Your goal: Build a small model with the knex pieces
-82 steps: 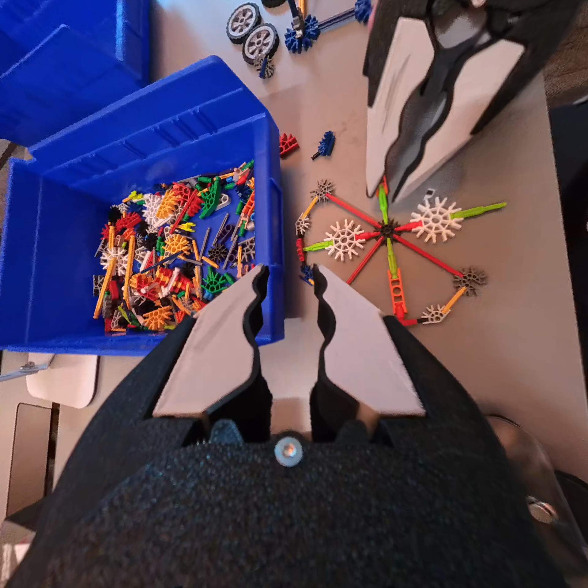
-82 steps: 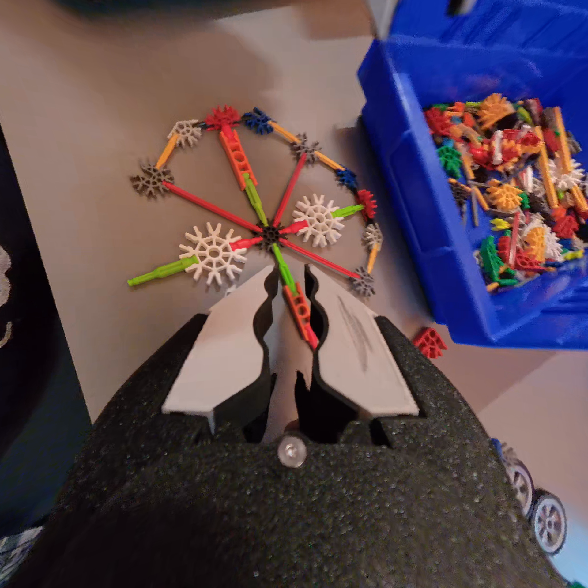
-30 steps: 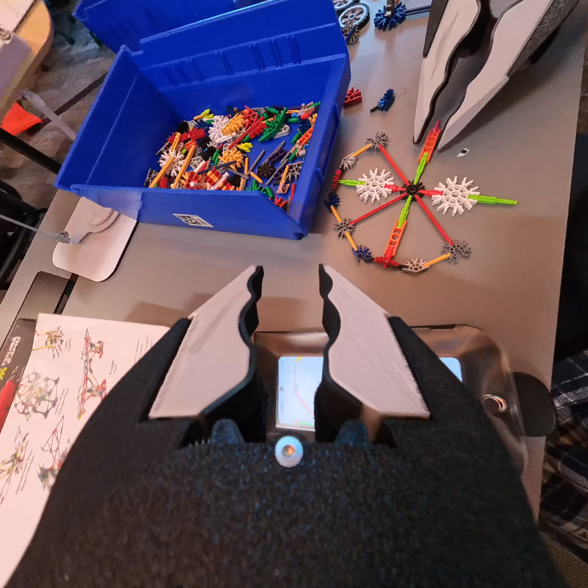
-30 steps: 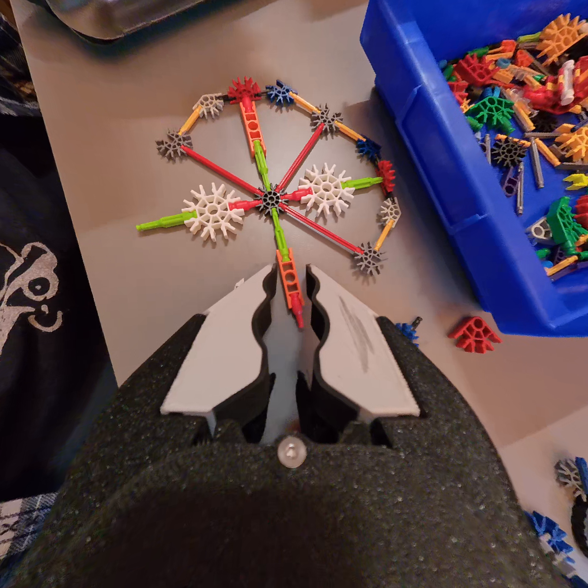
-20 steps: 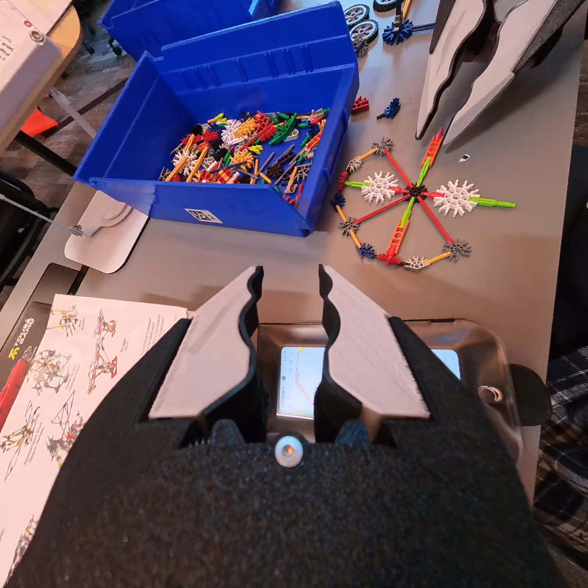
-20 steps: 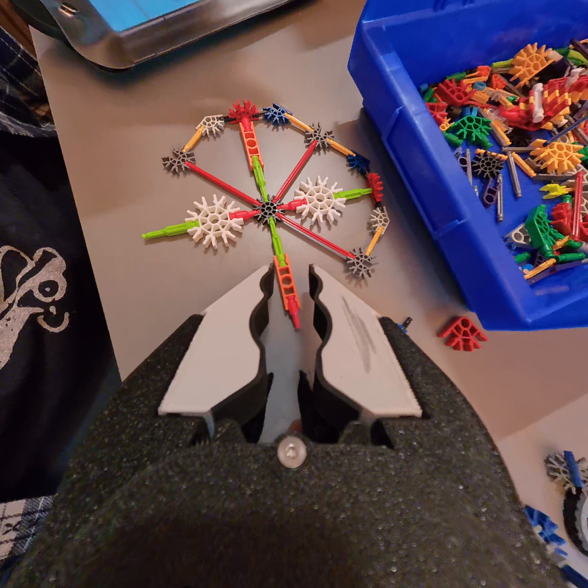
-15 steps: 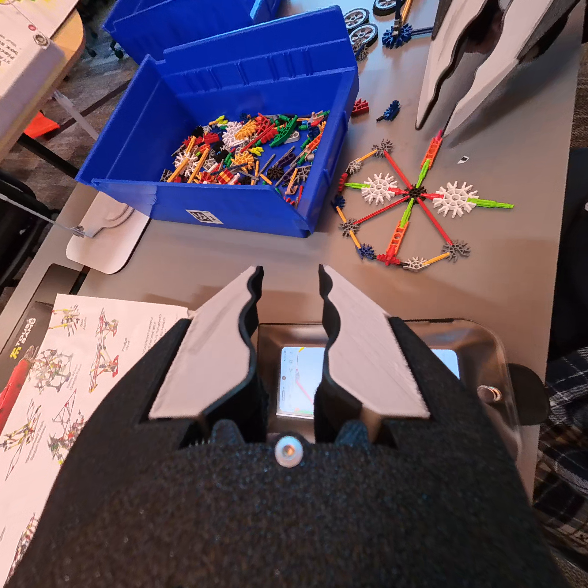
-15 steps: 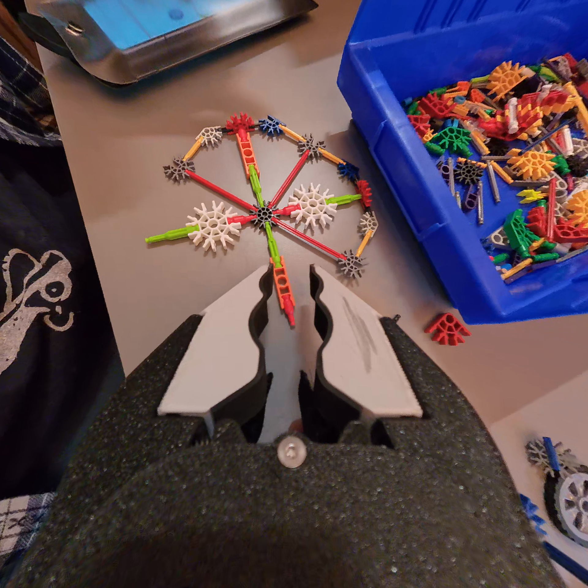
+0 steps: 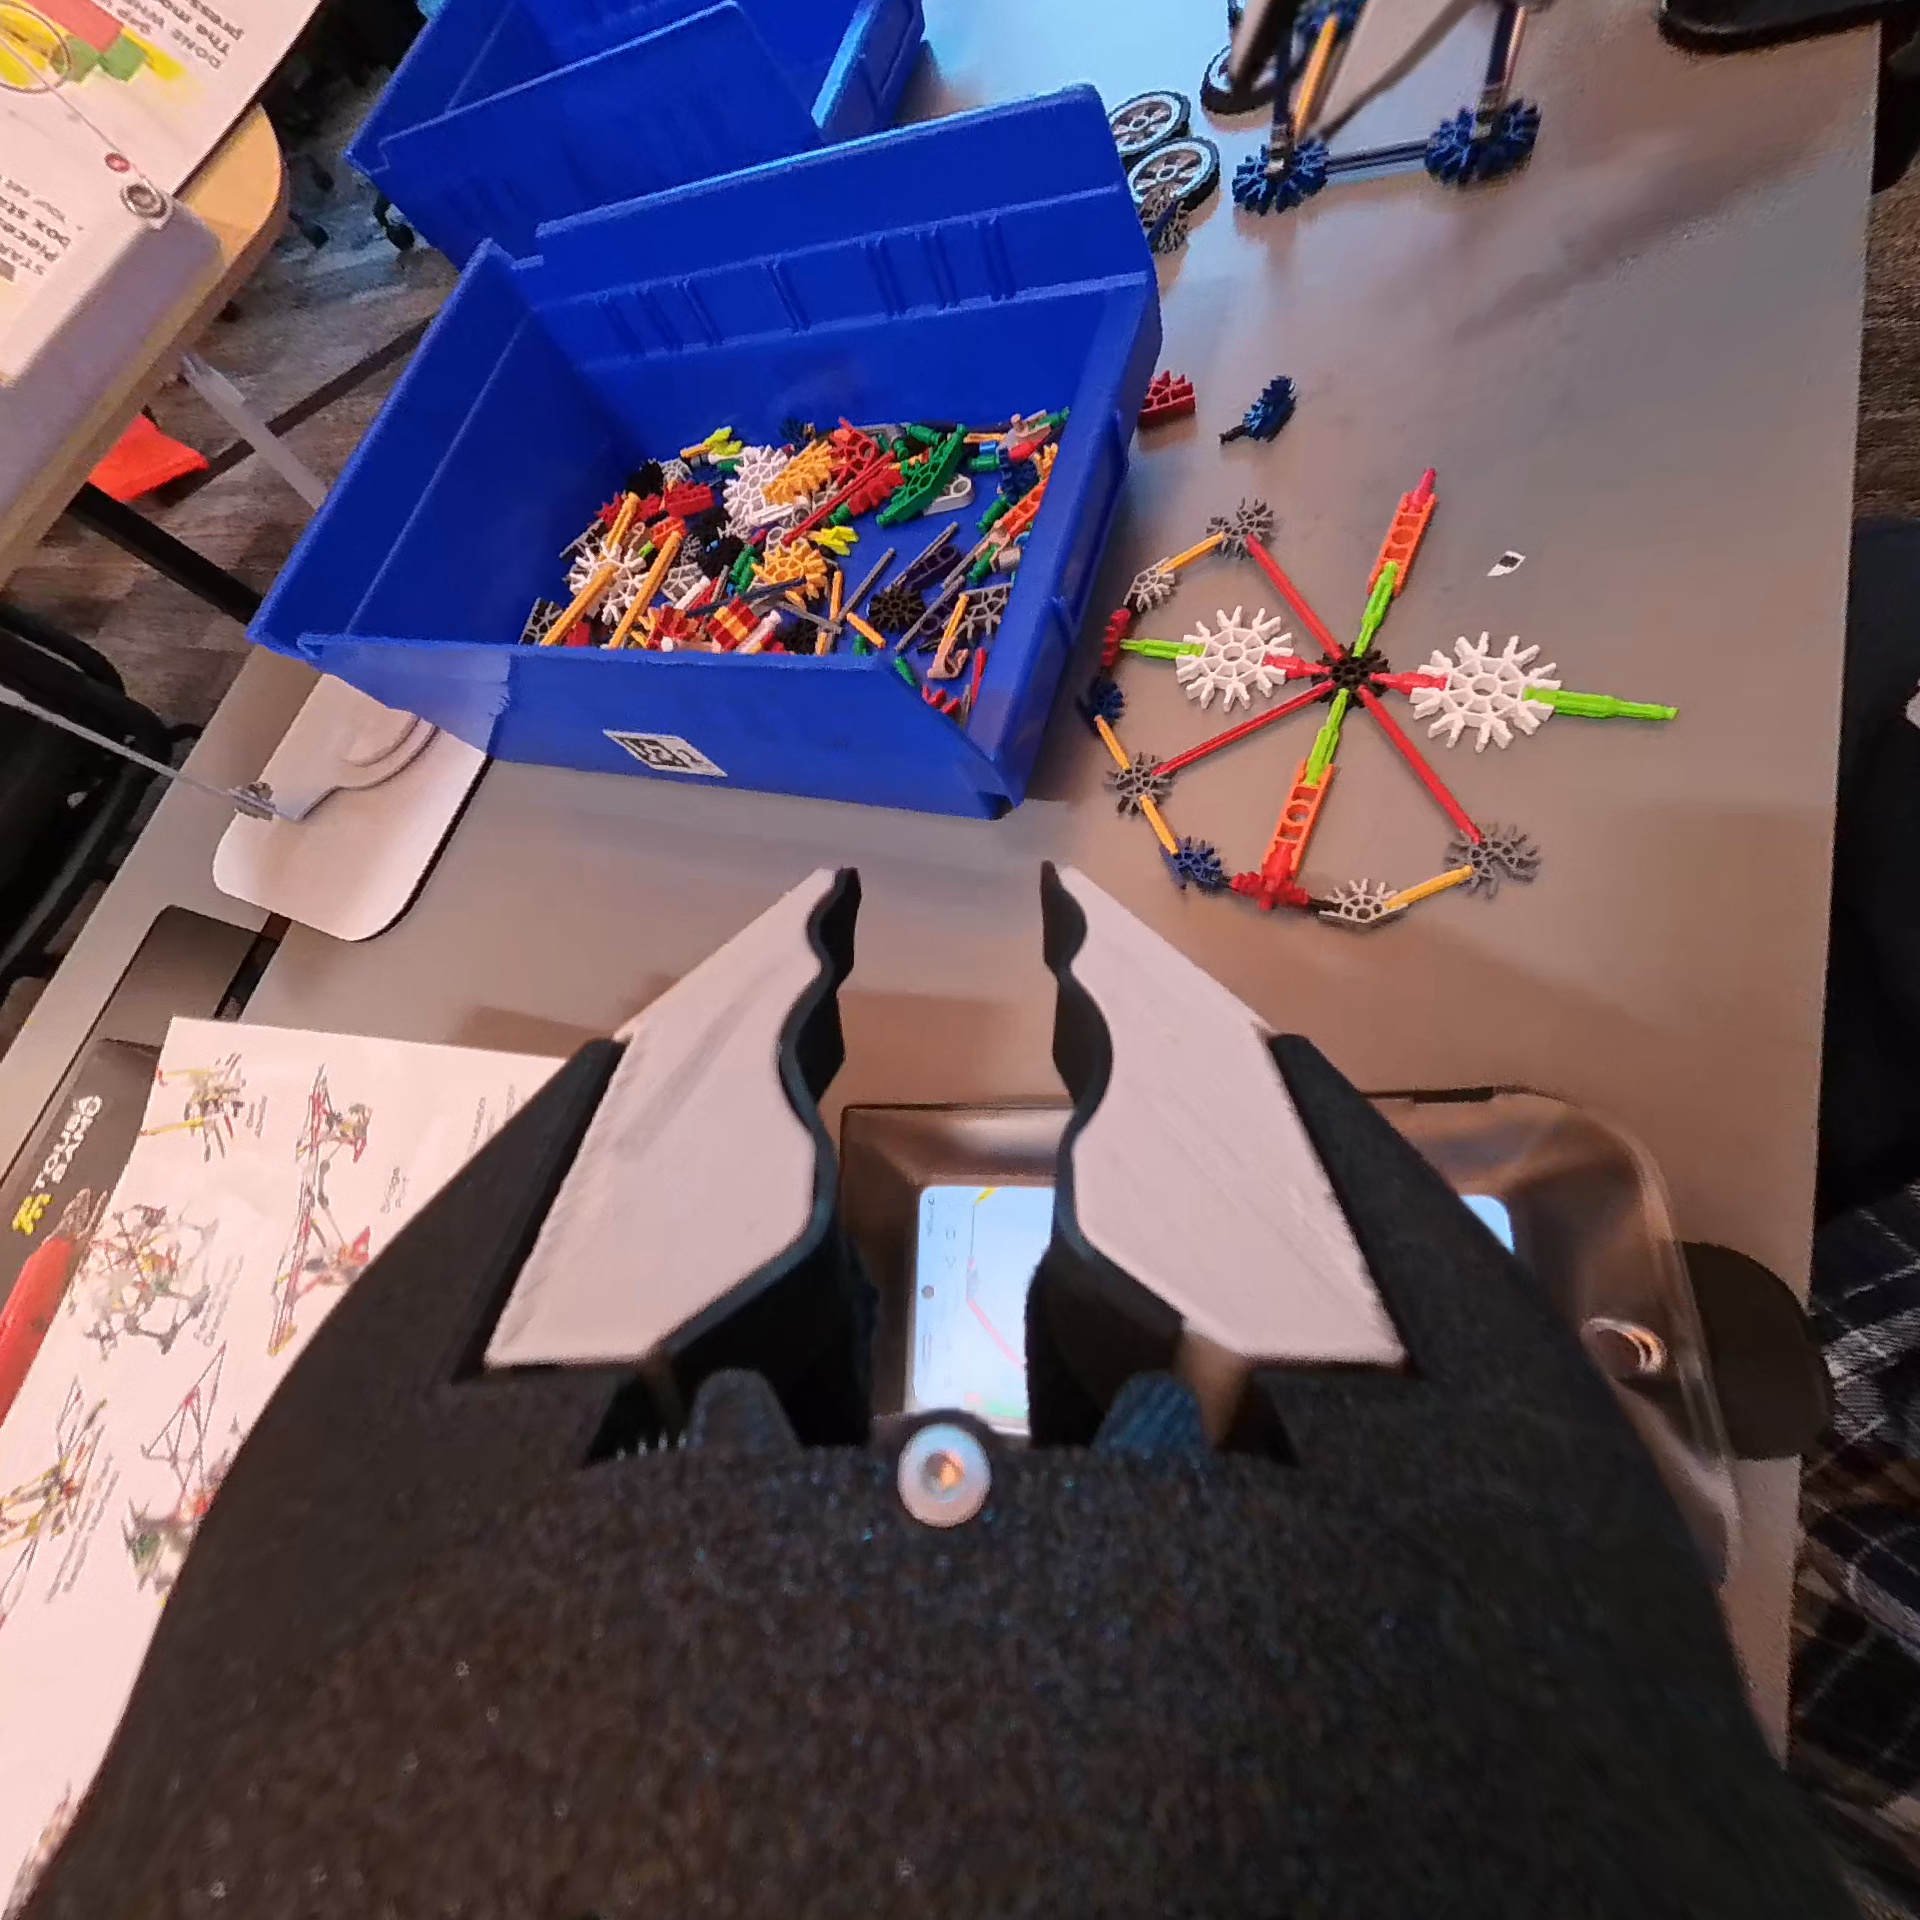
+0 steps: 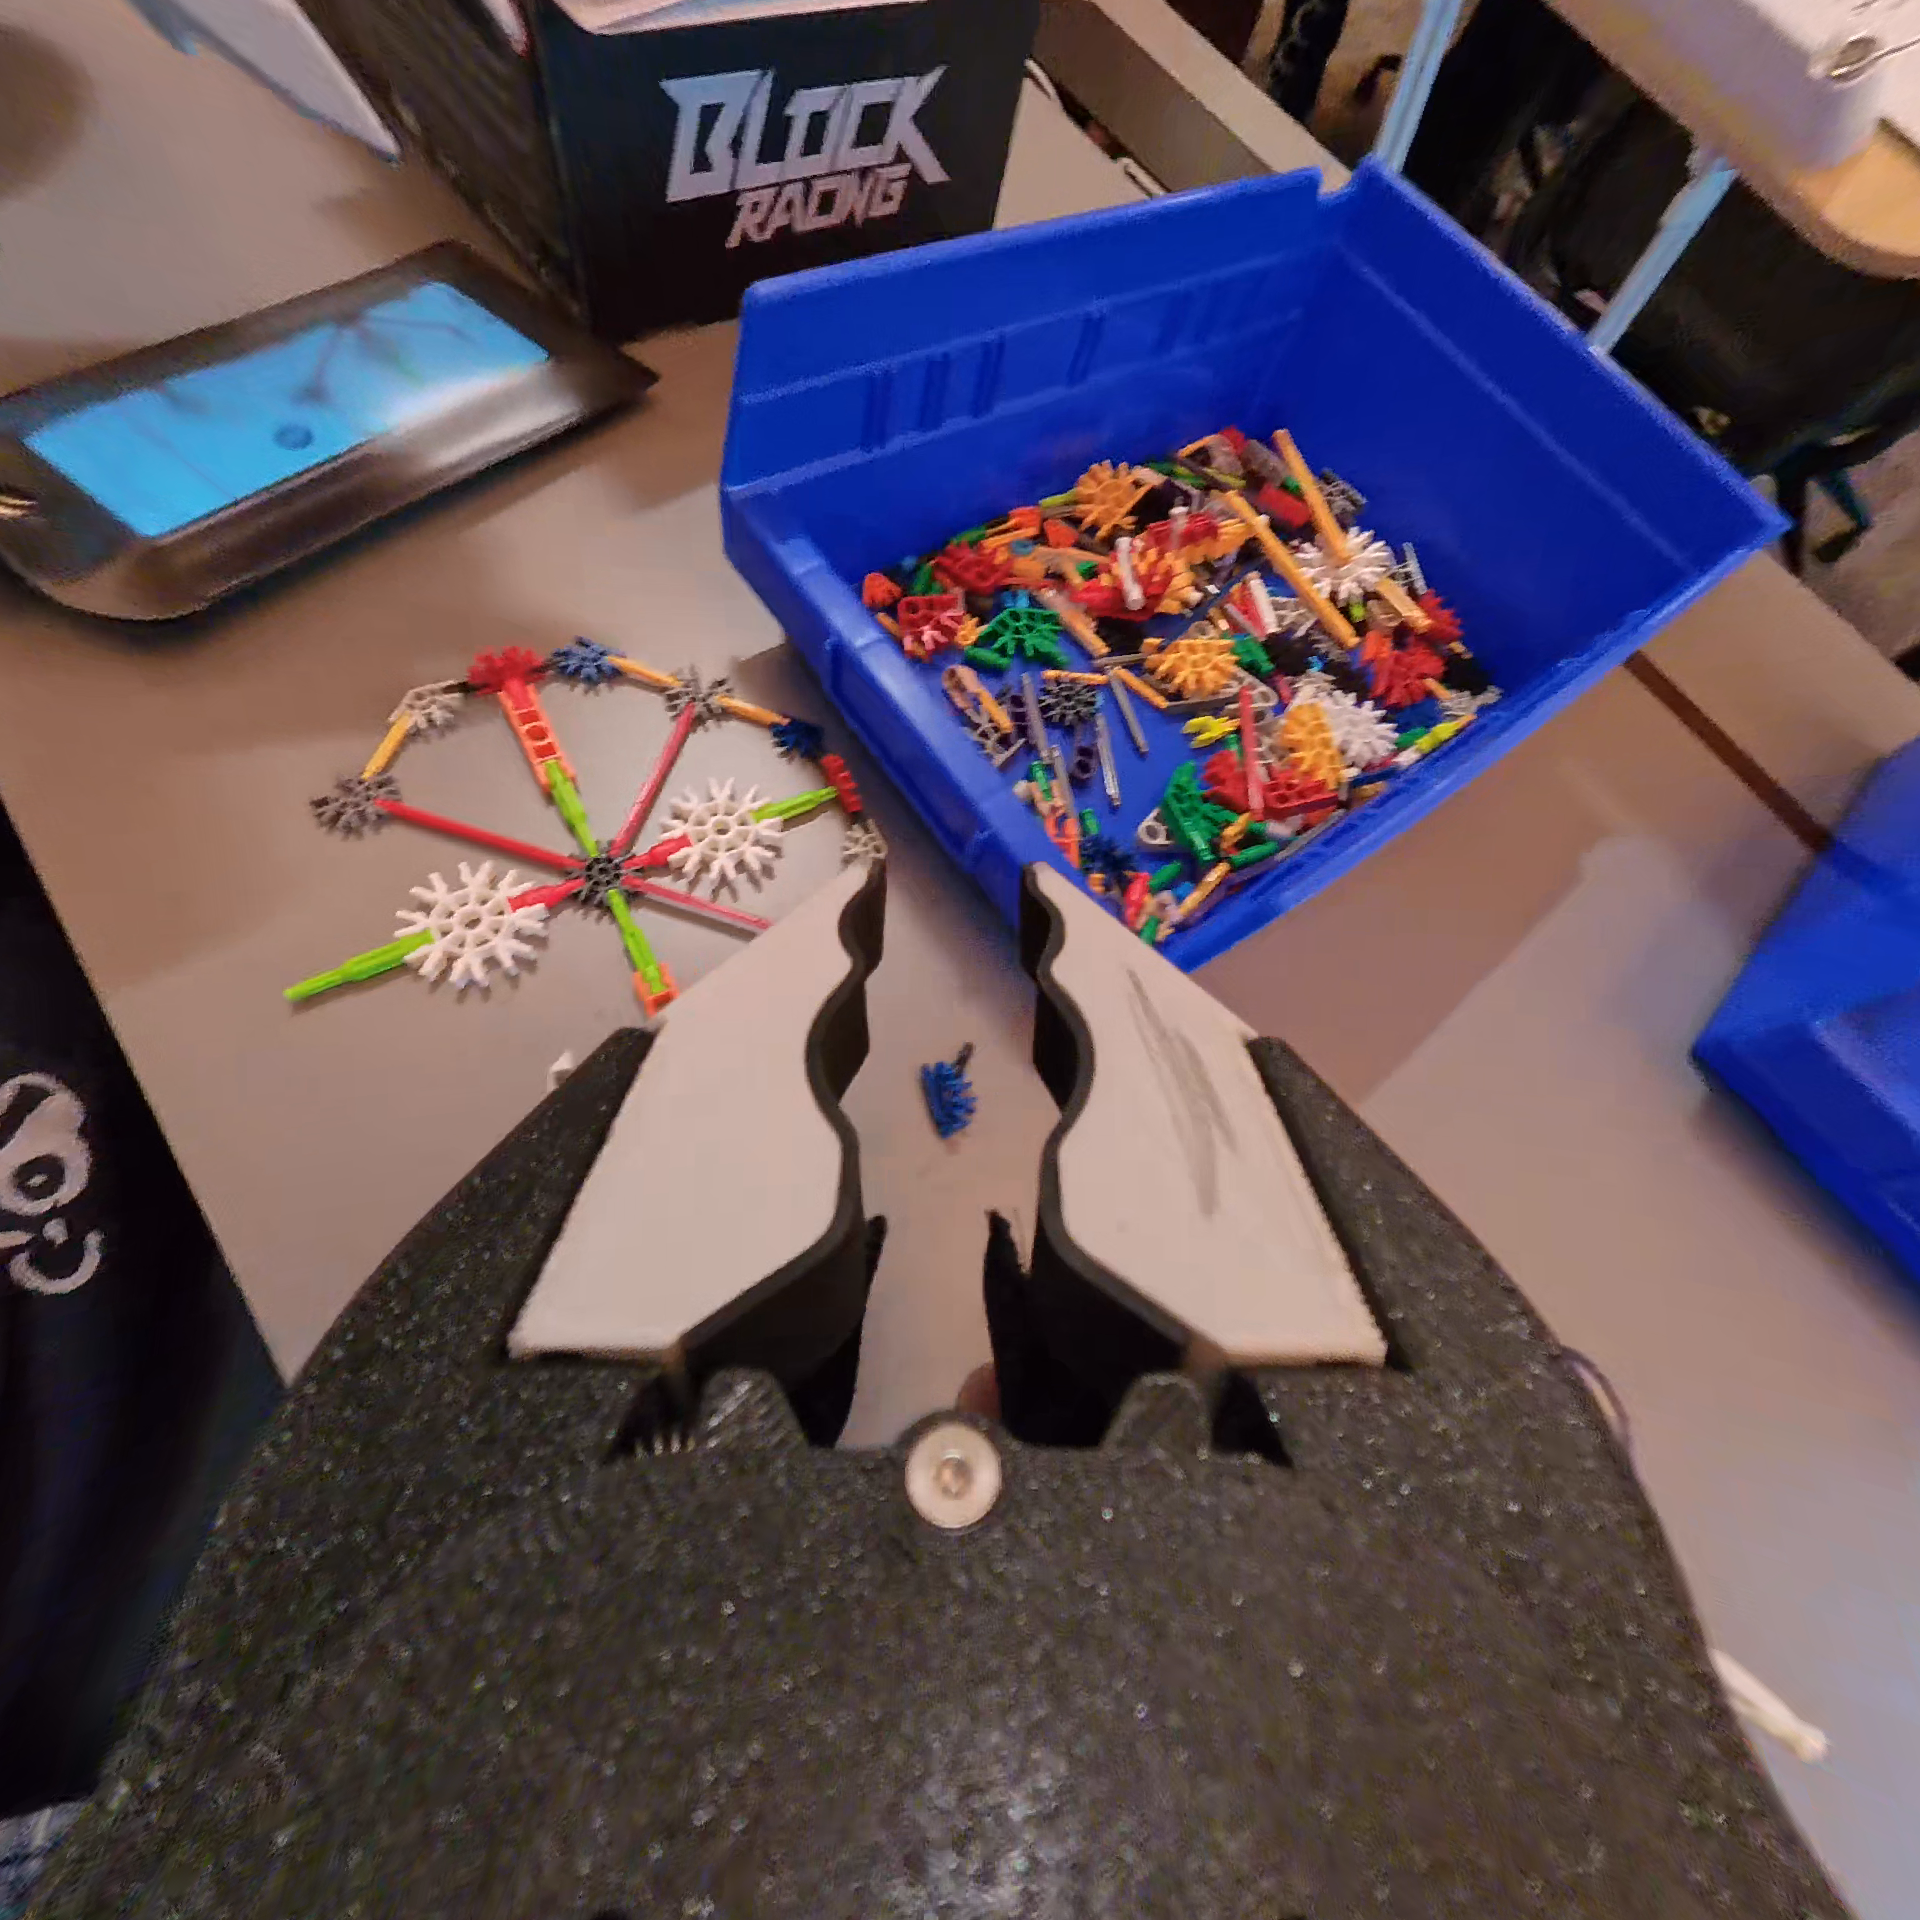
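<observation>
Both tongs, left [image 9: 948,904] and right [image 10: 951,899], hang narrowly parted and empty above the table [image 9: 1558,364]; the rod wheel [image 9: 1340,686] lies partly rimmed beside the bin [image 9: 727,727].

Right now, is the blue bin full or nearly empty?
Neither: the blue bin is partly filled. Loose colourful pieces cover part of its floor; bare floor and walls show above.

Bare table [image 9: 935,935] lies ahead of the left gripper [image 9: 948,896]; blue bin [image 9: 727,717] blocks further ahead, wheel model [image 9: 1340,675] ahead-right.
</observation>
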